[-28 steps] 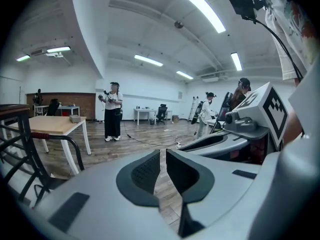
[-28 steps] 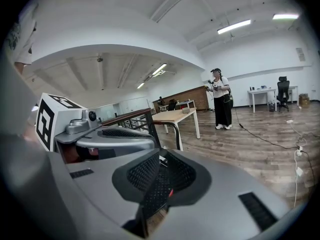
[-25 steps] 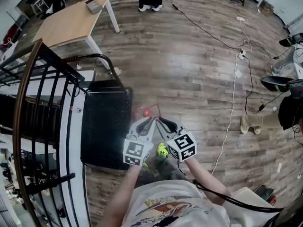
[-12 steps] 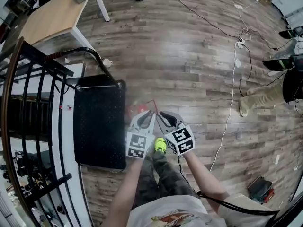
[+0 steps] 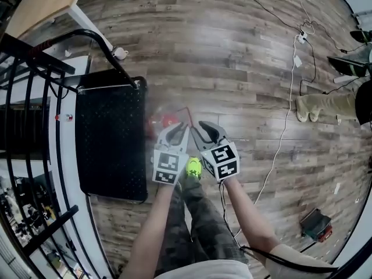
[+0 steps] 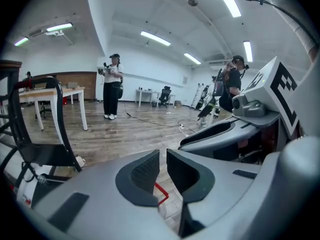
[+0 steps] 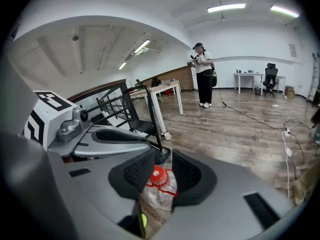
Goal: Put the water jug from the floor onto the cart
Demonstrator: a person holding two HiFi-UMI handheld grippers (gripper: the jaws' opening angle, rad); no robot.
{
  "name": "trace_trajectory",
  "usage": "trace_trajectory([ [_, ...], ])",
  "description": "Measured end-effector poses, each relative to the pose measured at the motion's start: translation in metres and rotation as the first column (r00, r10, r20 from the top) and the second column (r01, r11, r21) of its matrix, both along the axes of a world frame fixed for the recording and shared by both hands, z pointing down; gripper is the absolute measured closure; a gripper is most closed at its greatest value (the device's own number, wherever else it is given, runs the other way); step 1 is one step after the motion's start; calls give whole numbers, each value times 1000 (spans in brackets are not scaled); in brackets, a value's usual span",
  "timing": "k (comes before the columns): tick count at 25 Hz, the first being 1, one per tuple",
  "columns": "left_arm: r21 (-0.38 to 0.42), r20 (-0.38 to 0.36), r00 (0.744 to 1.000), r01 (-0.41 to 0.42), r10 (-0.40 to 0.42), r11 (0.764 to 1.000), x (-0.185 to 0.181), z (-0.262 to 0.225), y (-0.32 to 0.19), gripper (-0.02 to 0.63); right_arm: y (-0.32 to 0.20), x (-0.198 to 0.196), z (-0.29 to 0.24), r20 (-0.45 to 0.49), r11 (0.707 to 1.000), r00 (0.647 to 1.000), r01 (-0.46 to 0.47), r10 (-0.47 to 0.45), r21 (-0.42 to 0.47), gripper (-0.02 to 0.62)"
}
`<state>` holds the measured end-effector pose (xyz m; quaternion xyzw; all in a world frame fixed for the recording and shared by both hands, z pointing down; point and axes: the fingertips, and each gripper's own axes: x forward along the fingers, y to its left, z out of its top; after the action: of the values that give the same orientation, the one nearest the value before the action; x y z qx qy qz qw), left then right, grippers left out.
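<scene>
The water jug (image 5: pixel 163 123) stands on the wood floor (image 5: pixel 232 68). It is just beside the long edge of the black cart (image 5: pixel 110 138), not on it. It is a clear jug with a red cap (image 7: pixel 157 174) and a thin red handle.

Both your claws point down at the jug, side by side, and they are close to each other.

Your left gripper (image 5: pixel 176 133) is almost closed. There is only a thin slit between its two jaws. Nothing is held in it. In the left gripper view (image 6: pixel 162 168) you can see a bit of the red handle through the slit, farther down.

Your right gripper (image 5: pixel 204 131) has just been opening its jaws. Now they stand partly apart. In the right gripper view (image 7: pixel 161 173) the jug's red cap shows in the gap between the two jaws. The pads are not squeezing it.

The cart is flat and its top is bare. Its curved black handle (image 5: pixel 87 36) is at the far end. Your bright yellow shoe (image 5: pixel 194 167) is on the floor just under the claws
</scene>
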<state>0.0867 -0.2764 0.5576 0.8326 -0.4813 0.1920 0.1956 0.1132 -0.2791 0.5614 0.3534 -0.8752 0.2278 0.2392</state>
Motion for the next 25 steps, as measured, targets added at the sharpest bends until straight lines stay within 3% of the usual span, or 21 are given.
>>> trace_trajectory([
  [4, -37, -7, 1000, 23, -23, 999, -3, 47, -6, 584, -7, -2, 47, -25, 999, 999, -21, 20, -35, 506],
  [11, -67, 27, 1000, -8, 9, 998, -7, 116, -26, 574, -24, -5, 118, -27, 995, 998, -55, 53, -88, 500],
  [19, -128, 43, 999, -27, 33, 991, -11, 166, -35, 498, -27, -3, 173, -92, 990, 995, -50, 38, -136, 491],
  [25, -118, 167, 982, -68, 87, 991, -15, 185, -41, 486, -30, -9, 194, -112, 988, 994, -30, 13, -153, 491],
])
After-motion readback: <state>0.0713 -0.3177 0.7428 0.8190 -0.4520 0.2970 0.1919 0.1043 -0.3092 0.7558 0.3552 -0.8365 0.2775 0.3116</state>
